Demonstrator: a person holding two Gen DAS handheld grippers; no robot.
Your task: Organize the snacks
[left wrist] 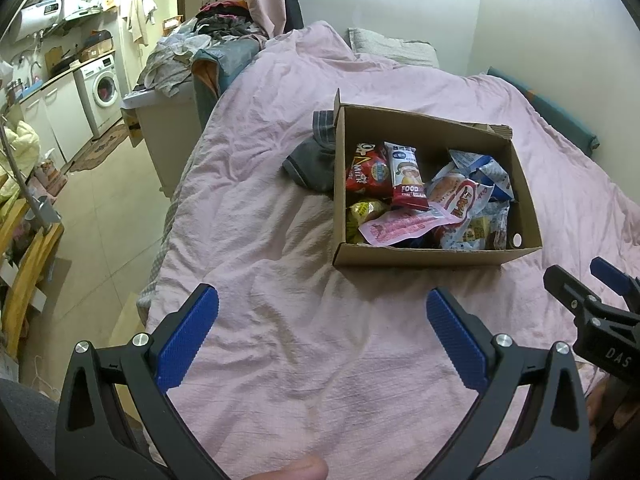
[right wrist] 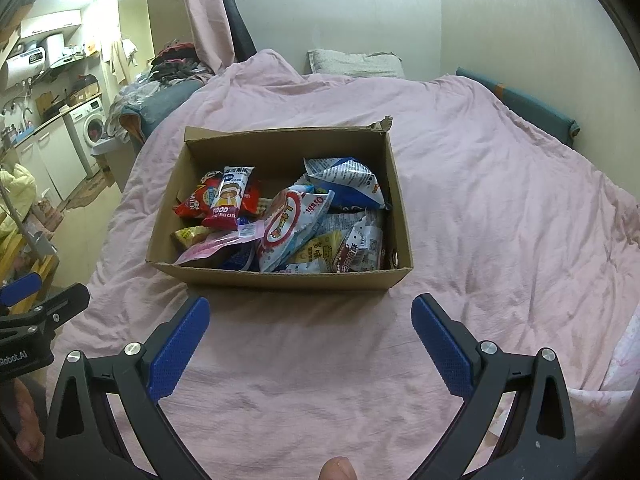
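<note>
My left fingers (left wrist: 322,306) and right fingers (right wrist: 310,316) gape empty over the rumpled pink bed (right wrist: 500,184); the snack box (right wrist: 280,278) sits ahead, the washing machine (left wrist: 102,90) far left.

Bed (right wrist: 480,184): pink cover, wrinkled, bare between both grippers and box; free passage there.
Cardboard box (right wrist: 280,278): open top, access from above; four upright walls block sideways entry.
Snack packets (right wrist: 296,224): heaped across box floor, overlapping, little bare cardboard between them.
Dark garment (left wrist: 314,160): touching box's left wall outside.
Right of box: wide bare cover up to wall.
Left gripper (left wrist: 322,340), right gripper (right wrist: 310,340): fingers spread wide, nothing between, side by side near box's front wall.
</note>
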